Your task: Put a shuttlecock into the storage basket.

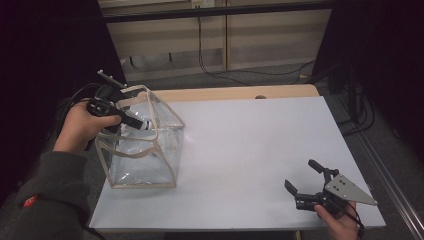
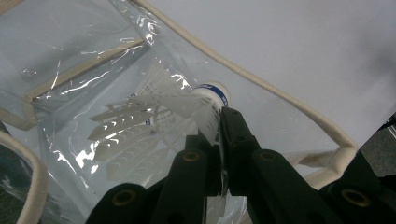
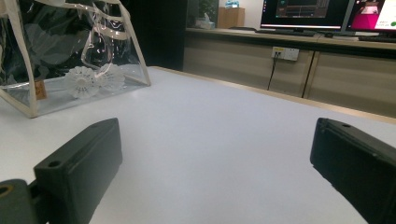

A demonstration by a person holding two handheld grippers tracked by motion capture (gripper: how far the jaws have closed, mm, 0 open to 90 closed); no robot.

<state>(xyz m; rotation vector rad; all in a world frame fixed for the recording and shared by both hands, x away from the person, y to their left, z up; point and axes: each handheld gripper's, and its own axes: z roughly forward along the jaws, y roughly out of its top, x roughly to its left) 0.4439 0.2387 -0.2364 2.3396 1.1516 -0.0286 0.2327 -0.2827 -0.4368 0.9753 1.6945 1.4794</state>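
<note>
A clear plastic bag (image 1: 150, 160) with cream trim stands open at the table's left. My left gripper (image 1: 134, 121) reaches into its mouth from the left, shut on the white feather skirt of a shuttlecock (image 1: 145, 124). In the left gripper view, the jaws (image 2: 219, 122) pinch the feathers just behind the shuttlecock's (image 2: 211, 92) blue-banded cork, above the bag's cream rim (image 2: 261, 84). Two more shuttlecocks (image 3: 82, 82) lie on the bag's (image 3: 28, 98) floor. At the front right, my right gripper (image 1: 300, 174) hovers open and holds nothing; its jaws (image 3: 217, 128) stand wide apart.
A white sheet (image 1: 250, 145) covers the table, with a wooden edge (image 1: 235, 93) at the back. Cables (image 1: 215, 70) run across the floor behind. In the right gripper view, monitors (image 3: 303, 11) sit on a far counter.
</note>
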